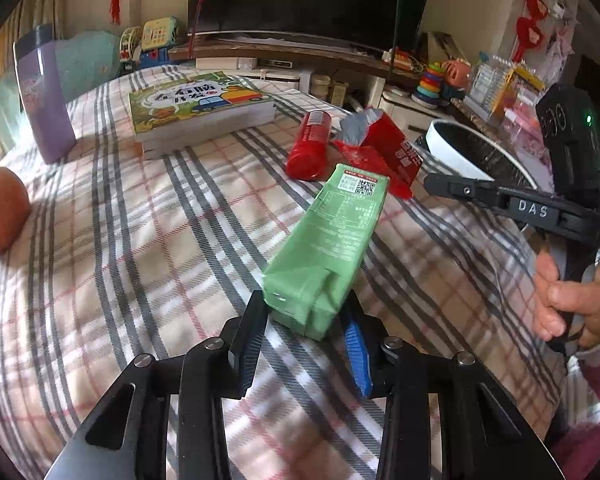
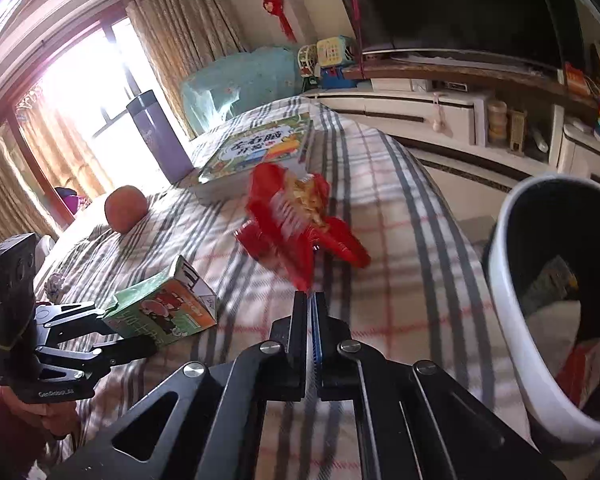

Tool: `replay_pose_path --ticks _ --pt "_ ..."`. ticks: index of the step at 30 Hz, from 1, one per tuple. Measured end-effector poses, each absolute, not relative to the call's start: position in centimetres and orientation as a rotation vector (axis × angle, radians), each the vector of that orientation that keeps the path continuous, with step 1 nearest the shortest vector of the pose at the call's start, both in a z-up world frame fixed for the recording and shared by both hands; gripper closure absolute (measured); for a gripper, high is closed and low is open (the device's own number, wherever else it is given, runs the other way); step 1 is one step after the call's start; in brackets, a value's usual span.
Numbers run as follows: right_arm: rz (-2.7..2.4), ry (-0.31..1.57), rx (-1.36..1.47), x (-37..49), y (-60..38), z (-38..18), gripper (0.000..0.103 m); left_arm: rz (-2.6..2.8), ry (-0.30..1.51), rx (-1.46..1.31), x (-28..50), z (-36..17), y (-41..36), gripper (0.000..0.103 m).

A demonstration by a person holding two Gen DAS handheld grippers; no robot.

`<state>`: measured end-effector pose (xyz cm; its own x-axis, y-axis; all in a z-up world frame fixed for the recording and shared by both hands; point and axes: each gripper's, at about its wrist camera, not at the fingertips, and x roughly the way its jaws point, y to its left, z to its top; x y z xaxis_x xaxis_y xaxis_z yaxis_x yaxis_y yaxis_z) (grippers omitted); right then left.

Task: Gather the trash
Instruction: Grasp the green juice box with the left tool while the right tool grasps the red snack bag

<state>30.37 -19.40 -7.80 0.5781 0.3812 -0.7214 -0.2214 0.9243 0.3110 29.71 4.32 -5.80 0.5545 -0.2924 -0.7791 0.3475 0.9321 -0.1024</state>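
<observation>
Both grippers are busy over the checked tablecloth [image 1: 112,240], each with a piece of rubbish. Left gripper [image 1: 306,320] has its 2 fingers spread around the near end of the green carton [image 1: 332,236], which lies on its side on the cloth; the pads sit just beside the carton's flanks, and I cannot tell whether they press it yet. Right gripper [image 2: 310,300] is pinched fully together on the edge of the red snack wrapper [image 2: 296,216], which hangs blurred in front of the fingers, seemingly lifted off the cloth. The white bin [image 2: 512,312] stands just past the table's edge on the right, some rubbish already inside. A red can [image 1: 310,144] lies further along the cloth, beside a stack of books [image 1: 200,108], with a purple flask [image 1: 46,92] and an orange [image 2: 126,208] beyond. I judge the job to be partway through: the wrapper needs carrying over the bin's mouth and letting go, while the left side must close firmly on the carton without crushing it, then lift and follow. The can looks like the last piece.
</observation>
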Motion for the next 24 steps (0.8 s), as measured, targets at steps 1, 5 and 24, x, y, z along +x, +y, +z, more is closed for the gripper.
replay_pose_path --ticks 1,5,24 --pt "0.358 0.889 0.201 30.1 -19.7 -7.8 0.101 -0.364 0.907 0.083 29.5 -5.8 4.1 0.058" --pt "0.364 0.889 0.197 29.5 -19.8 -7.6 0.094 -0.330 0.883 0.115 28.8 -5.4 3.6 0.045" --pt "0.399 0.860 0.025 32.8 -16.5 -7.1 0.097 -0.386 0.869 0.046 30.4 -6.4 2.7 0.071"
